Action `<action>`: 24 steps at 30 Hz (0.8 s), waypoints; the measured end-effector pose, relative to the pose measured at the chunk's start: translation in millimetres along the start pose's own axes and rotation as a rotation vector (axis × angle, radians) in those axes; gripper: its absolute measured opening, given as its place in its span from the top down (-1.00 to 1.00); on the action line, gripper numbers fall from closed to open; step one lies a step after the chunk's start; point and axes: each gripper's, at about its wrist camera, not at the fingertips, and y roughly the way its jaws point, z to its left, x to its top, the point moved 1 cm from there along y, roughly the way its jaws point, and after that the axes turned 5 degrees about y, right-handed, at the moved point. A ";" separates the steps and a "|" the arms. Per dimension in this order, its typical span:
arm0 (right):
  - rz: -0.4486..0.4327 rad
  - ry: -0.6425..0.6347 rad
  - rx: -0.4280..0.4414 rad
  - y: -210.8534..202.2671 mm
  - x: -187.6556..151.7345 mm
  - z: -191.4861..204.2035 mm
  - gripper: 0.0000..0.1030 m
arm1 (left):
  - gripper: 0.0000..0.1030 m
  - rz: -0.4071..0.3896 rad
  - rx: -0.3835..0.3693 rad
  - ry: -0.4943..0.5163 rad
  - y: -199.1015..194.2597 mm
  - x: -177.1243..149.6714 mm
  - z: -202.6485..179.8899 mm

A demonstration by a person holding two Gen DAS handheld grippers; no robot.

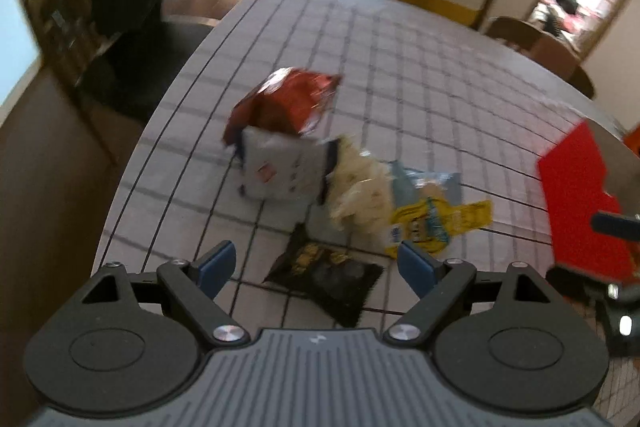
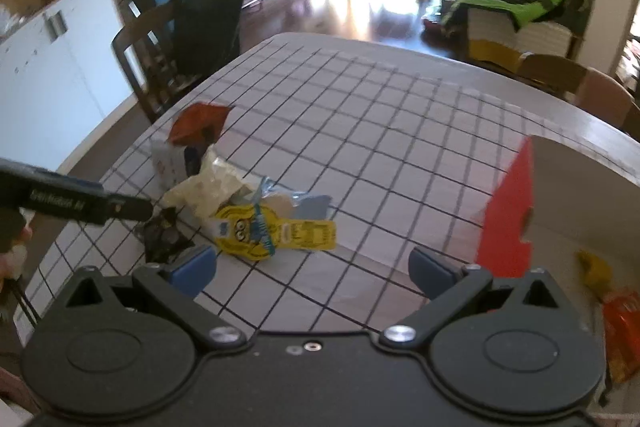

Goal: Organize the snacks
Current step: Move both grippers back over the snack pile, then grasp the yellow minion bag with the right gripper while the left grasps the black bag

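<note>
Snack pile: crinkled red foil bag point(image 1: 282, 103), white packet point(image 1: 276, 169), yellow packet point(image 2: 272, 231), black packet point(image 1: 326, 273), bunched on grid-patterned tablecloth point(image 2: 360, 131).
Box: red-sided cardboard box point(image 2: 506, 211), right of the pile, holding orange snacks.
Left gripper point(image 1: 316, 265): wide open, empty, above black packet.
Right gripper point(image 2: 312, 269): wide open, empty.

My left claw point(image 1: 316, 267) hangs wide over the checked tablecloth point(image 1: 400, 75), nothing between its blue pads point(image 1: 216, 263). Just beyond lies a black packet point(image 1: 324, 275). Farther on, a red bag point(image 1: 280, 107) leans on a white box point(image 1: 276, 167), beside a pale bag point(image 1: 360, 191) and a yellow packet point(image 1: 436, 223). A red box point(image 1: 580, 195) stands at my right.
</note>
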 end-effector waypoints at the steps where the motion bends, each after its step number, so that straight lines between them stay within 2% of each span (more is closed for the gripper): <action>1: 0.008 -0.026 0.009 4.3 0.2 3.4 -0.99 | -0.71 0.011 0.003 -0.018 3.6 0.2 3.1; 7: 0.047 -0.165 0.055 30.3 2.6 22.1 -0.99 | -0.71 0.072 0.010 -0.103 24.0 -0.1 10.5; 13: 0.057 -0.354 0.053 56.8 2.9 47.0 -0.92 | -0.71 0.113 0.040 -0.200 36.4 2.6 13.2; 21: 0.085 -0.462 0.065 90.9 4.8 65.4 -0.77 | -0.71 0.156 0.061 -0.277 52.9 5.9 14.7; 24: 0.090 -0.464 0.064 100.3 5.1 69.0 -0.67 | -0.71 0.174 0.061 -0.304 58.8 4.9 17.7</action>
